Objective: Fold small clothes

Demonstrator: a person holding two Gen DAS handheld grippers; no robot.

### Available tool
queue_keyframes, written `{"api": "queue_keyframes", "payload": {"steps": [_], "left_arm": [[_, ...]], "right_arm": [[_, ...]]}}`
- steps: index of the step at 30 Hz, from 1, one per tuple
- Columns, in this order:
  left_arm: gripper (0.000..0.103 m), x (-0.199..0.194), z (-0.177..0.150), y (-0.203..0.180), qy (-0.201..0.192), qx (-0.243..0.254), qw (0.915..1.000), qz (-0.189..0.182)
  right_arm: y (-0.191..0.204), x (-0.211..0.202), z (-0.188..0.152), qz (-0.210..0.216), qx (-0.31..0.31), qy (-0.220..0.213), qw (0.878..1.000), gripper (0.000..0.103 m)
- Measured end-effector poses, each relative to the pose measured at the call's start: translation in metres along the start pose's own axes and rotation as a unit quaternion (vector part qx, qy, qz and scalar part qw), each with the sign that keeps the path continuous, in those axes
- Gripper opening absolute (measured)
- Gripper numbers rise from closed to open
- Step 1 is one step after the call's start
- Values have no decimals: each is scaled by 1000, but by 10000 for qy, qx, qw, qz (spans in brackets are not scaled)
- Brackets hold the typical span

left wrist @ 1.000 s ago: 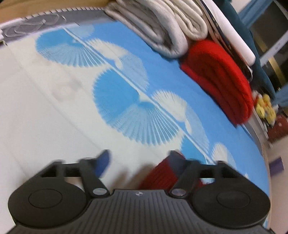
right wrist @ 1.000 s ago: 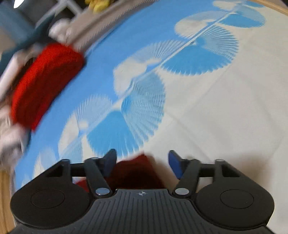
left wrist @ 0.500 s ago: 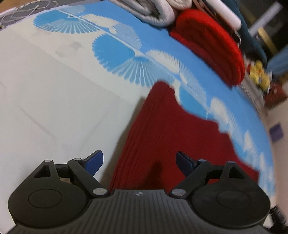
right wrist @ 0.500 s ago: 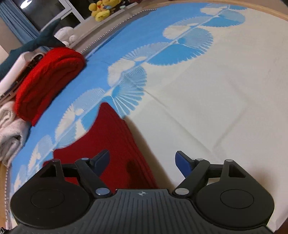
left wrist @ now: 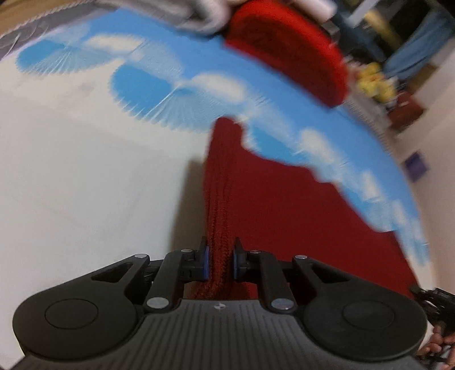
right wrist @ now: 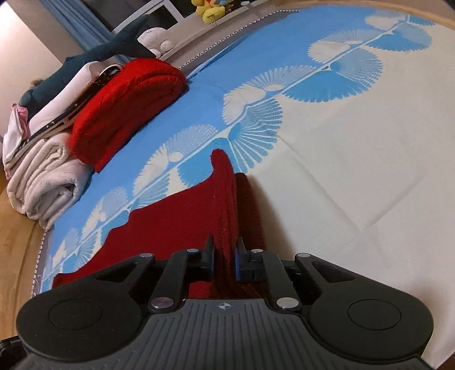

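Covering the bed (right wrist: 355,159) is a cream sheet printed with a band of blue and white fan shapes; a wooden floor is seen past its rounded edge in the right wrist view. Along the far side of the bed a folded red knit (right wrist: 125,102) is stacked against a rolled pale grey blanket (right wrist: 42,182), with white and pink items behind them and a dark blue plush shark (right wrist: 93,54) above. A yellow plush toy (right wrist: 210,8) and blue curtains are seen further back in the room. The left wrist view is blurred, though the folded red knit (left wrist: 287,48) is still made out there.

A dark red knitted garment (right wrist: 182,222) is spread flat on the bed, partly on the cream area and partly over the blue band. One edge is raised into a ridge, and its long axis is run from the grippers away toward the blue band, ended in a pointed corner. The ridge is pinched by the right gripper (right wrist: 224,261), whose fingers are closed on the fabric. The same garment (left wrist: 284,210) is clamped by the left gripper (left wrist: 220,263), its fingers closed on the ridge, with the cloth extended to the right.
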State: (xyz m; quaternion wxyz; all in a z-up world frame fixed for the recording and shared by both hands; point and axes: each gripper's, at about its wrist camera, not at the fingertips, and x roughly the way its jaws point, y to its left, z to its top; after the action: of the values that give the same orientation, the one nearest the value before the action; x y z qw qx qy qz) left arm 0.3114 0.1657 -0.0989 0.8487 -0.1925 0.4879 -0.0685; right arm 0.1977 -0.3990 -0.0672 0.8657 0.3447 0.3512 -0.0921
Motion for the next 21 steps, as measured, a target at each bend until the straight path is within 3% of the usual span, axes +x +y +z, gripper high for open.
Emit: {"api": "queue_keyframes", "payload": {"steps": [2, 3, 4, 5, 6, 7, 8, 10, 12, 14, 16, 17, 21], "left_arm": [[17, 22, -6, 11, 371, -69, 9991, 193], [26, 28, -8, 13, 409, -59, 9989, 239], [40, 31, -10, 14, 378, -62, 9987, 331], [48, 30, -10, 15, 315, -61, 9984, 458], [67, 25, -11, 15, 243, -61, 9977, 637], [76, 18, -13, 15, 112, -69, 9964, 837], [78, 8, -16, 13, -60, -57, 9956, 938], [87, -9, -21, 9, -252, 30, 9957, 892], [88, -18, -30, 4, -351, 179, 9952, 897], [88, -9, -41, 0, -197, 431, 9920, 1172], [89, 16, -49, 6, 183, 492, 9867, 1539], [91, 19, -51, 9, 200, 442, 9869, 1537], [95, -6, -59, 19, -59, 131, 9886, 1502]], "right_arm": [[-15, 21, -3, -360, 168, 351, 9986, 13], [-23, 31, -5, -431, 232, 536, 9974, 13], [-29, 41, -7, -436, 240, 695, 9963, 16], [-31, 43, -7, -442, 254, 657, 9965, 20], [-31, 39, -6, -476, 238, 563, 9970, 33], [-29, 32, -5, -527, 186, 461, 9974, 40], [-26, 21, -4, -670, 80, 253, 9974, 43], [-15, 1, -9, -561, -335, -136, 9978, 52], [-2, -9, -21, -395, -853, -210, 9954, 52], [7, -3, -38, -413, -1271, 57, 9910, 51], [6, 23, -57, -1027, -1641, 628, 9791, 51], [1, 36, -64, -1329, -1713, 884, 9722, 52], [-20, 13, -52, -1209, -961, 700, 9855, 54]]}}
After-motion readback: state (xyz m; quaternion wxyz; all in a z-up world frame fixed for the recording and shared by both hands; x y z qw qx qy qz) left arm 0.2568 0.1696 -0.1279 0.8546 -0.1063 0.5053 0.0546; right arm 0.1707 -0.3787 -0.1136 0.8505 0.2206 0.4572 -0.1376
